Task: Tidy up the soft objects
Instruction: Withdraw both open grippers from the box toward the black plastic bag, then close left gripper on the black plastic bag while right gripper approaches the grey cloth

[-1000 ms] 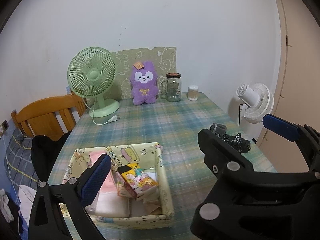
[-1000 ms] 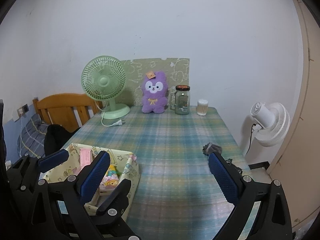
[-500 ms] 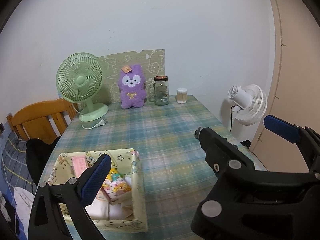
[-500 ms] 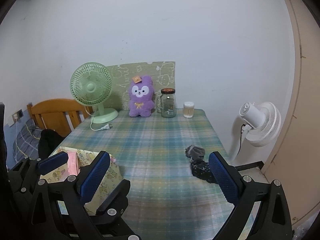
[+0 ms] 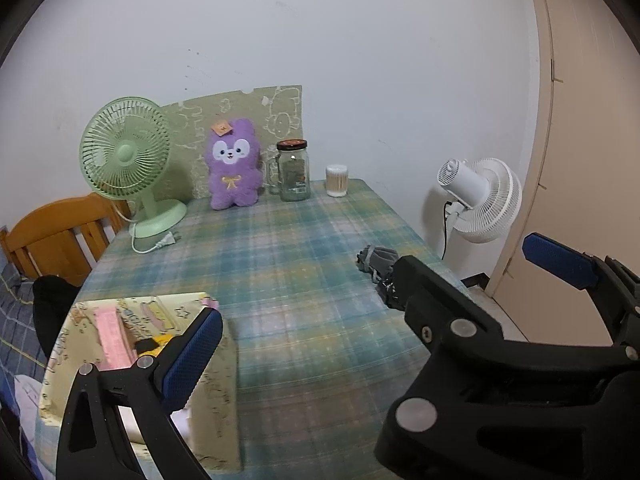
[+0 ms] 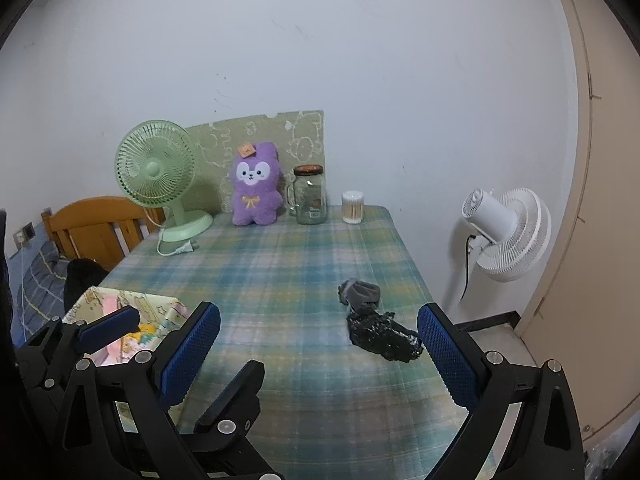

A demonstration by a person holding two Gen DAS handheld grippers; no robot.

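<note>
A grey sock [image 6: 360,293] and a crumpled black soft item [image 6: 384,338] lie on the plaid table near its right edge; the sock also shows in the left wrist view [image 5: 378,260]. A yellow patterned fabric box [image 5: 132,320] with pink cloth and packets stands at the near left; it also shows in the right wrist view [image 6: 132,312]. A purple plush [image 6: 254,184] sits at the back. My left gripper [image 5: 376,304] is open and empty above the table. My right gripper [image 6: 320,352] is open and empty, left of the black item.
At the table's back stand a green desk fan [image 6: 160,176] with loose plug, a glass jar [image 6: 309,196], a cotton-swab tub [image 6: 353,208] and a patterned board. A white floor fan [image 6: 504,232] stands right of the table, a wooden chair [image 6: 96,228] at the left.
Both grippers have pulled back and up from the table. The box has slid to the lower left of both views, and the sock and black item have come into fuller view.
</note>
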